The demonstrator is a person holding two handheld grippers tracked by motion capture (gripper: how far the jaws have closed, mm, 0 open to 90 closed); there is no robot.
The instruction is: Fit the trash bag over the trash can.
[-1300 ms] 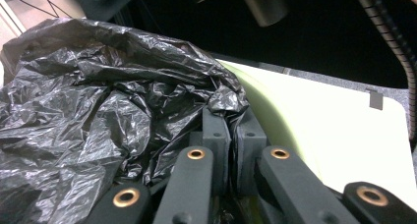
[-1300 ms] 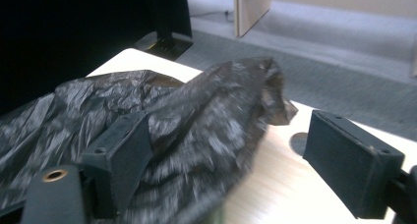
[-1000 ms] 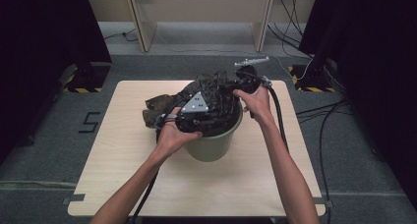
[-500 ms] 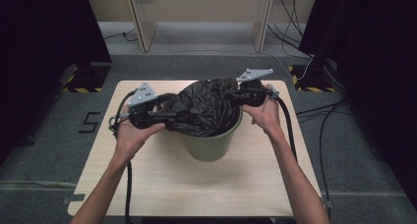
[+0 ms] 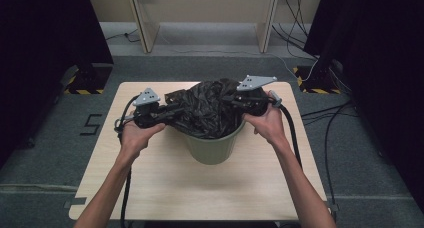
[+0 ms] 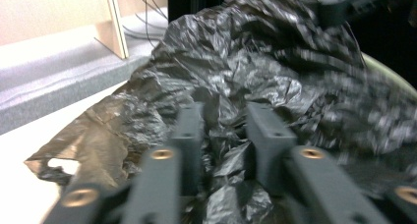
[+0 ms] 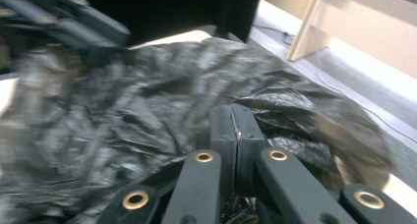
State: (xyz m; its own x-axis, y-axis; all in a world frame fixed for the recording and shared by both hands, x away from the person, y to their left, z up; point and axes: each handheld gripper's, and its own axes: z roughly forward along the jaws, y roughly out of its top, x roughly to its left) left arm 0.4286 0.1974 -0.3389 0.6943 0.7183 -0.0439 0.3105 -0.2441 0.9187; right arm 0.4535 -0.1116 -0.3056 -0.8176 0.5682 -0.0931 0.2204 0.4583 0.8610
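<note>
Tools [image 5: 175, 113] [image 5: 230, 100] on black bag [image 5: 205, 110]

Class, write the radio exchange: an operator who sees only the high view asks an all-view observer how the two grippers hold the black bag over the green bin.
Operator: From above, the left gripper has its tips buried in the bag. Is there plastic between the jaws?
Observer: Yes. The jaws have just been closing, and a bunched fold fills the gap between them.
Operator: And the right gripper?
Observer: Its own view shows the jaws pressed flat together, with thin plastic pinched at the tips.
Operator: Is anything loose on the left?
Observer: A flat flap of the bag lies on the table, with a hole near its corner.
</note>
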